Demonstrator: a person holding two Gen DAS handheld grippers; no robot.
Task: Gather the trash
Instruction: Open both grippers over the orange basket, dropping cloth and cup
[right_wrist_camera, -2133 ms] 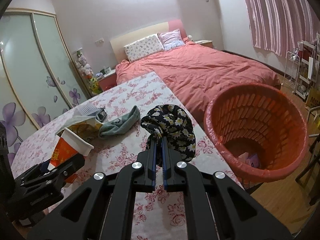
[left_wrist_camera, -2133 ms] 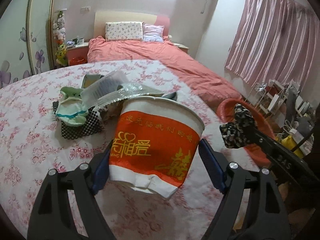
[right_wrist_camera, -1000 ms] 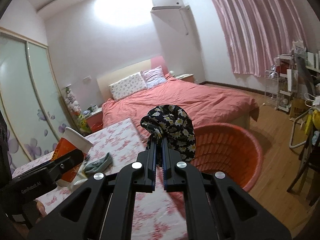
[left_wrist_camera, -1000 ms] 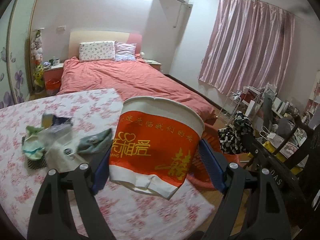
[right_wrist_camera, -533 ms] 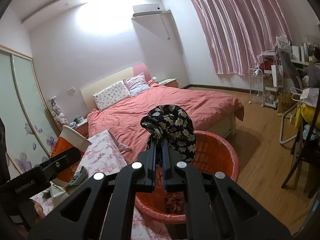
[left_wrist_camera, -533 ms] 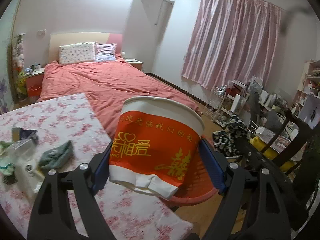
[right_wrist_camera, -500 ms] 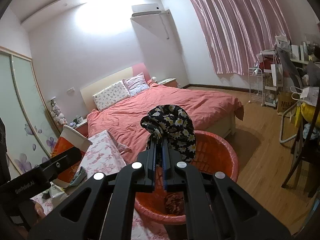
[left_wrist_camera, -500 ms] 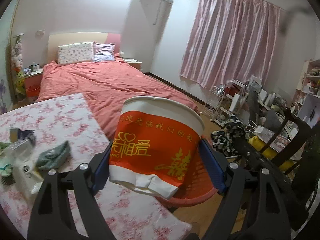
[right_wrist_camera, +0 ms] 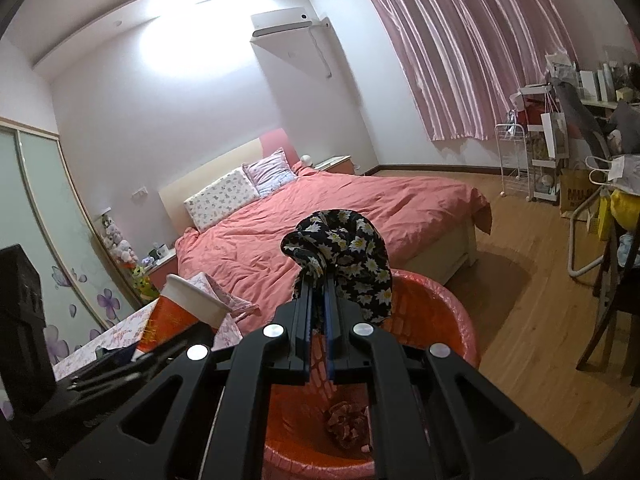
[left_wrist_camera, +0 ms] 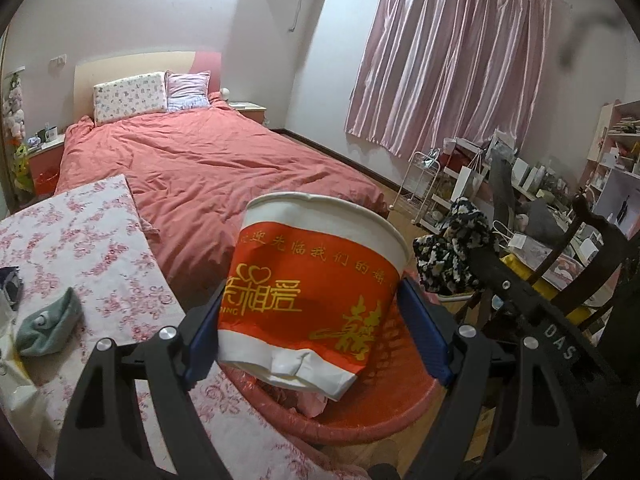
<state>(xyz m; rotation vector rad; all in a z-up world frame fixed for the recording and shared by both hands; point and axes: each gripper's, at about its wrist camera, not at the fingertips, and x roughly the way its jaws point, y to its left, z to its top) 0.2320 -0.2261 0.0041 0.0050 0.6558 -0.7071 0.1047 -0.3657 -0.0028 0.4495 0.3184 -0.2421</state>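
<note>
My left gripper [left_wrist_camera: 316,332] is shut on a red and white paper cup [left_wrist_camera: 312,296] and holds it in the air over the near rim of the red trash basket [left_wrist_camera: 376,420]. The cup [right_wrist_camera: 184,312] also shows at the left of the right wrist view. My right gripper [right_wrist_camera: 318,292] is shut on a dark floral cloth [right_wrist_camera: 344,252] and holds it above the basket [right_wrist_camera: 432,320], which has crumpled scraps at its bottom. The cloth [left_wrist_camera: 452,252] shows to the right of the cup in the left wrist view.
A table with a pink floral cover [left_wrist_camera: 92,248] is at the left and carries a grey-green cloth [left_wrist_camera: 48,320] and plastic wrappers [left_wrist_camera: 16,384]. A bed with a red cover [left_wrist_camera: 224,168] lies behind. A chair [right_wrist_camera: 616,280] and cluttered shelves [left_wrist_camera: 460,184] stand at the right.
Both grippers have swung right from the table to over the red basket, still holding the cup and the cloth. The table's trash pile has slid off to the left.
</note>
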